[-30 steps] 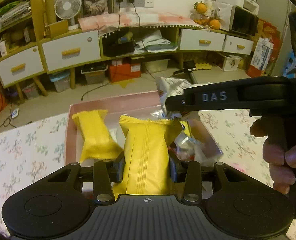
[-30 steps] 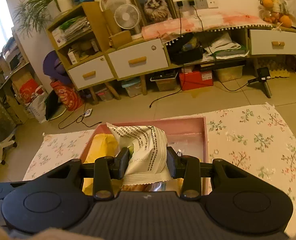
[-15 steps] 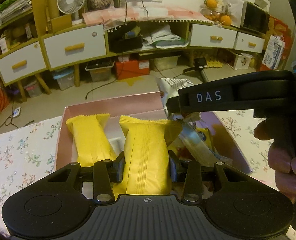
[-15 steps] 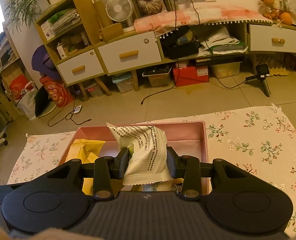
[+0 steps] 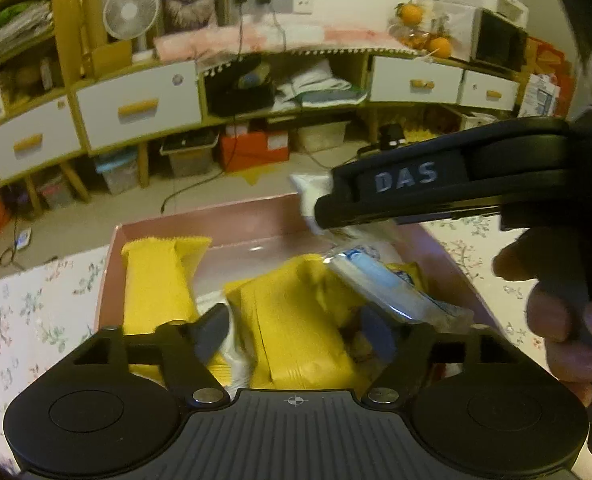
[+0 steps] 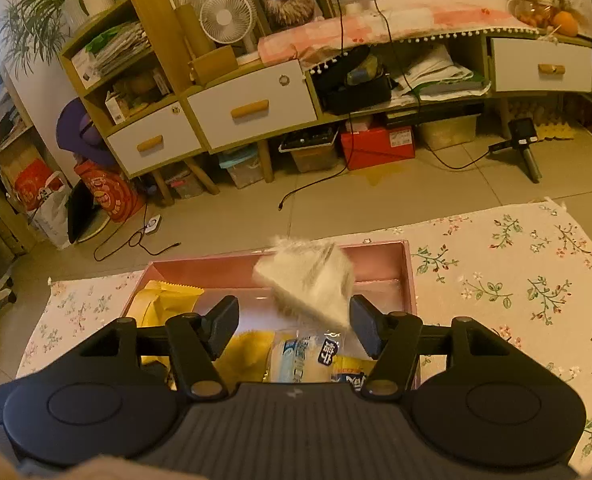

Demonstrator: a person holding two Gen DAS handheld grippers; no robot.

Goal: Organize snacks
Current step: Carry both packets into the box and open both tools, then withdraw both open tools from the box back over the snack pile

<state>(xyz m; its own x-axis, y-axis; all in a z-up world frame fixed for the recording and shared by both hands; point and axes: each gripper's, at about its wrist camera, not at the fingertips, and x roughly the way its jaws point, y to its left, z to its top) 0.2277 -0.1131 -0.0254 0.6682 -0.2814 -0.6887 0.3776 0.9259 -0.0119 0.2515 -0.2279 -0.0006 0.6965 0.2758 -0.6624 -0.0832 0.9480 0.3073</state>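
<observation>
Both pairs of jaws stand apart, holding nothing. Between the right gripper's [image 6: 294, 326] fingers, a blurred white crinkled snack packet [image 6: 308, 280] tilts over the shallow pink cardboard box [image 6: 410, 276]. Beyond the left gripper [image 5: 296, 332], a yellow sealed snack packet [image 5: 296, 328] lies in the box, long axis running near to far.

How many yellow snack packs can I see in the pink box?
2 for certain: one yellow pack standing at the left of the pink box, another lying between the open left gripper fingers. More yellow wrappers may be hidden underneath.

box rear [image 6: 376, 276] bare | front packed: snacks [image 5: 296, 320] (piled)
</observation>
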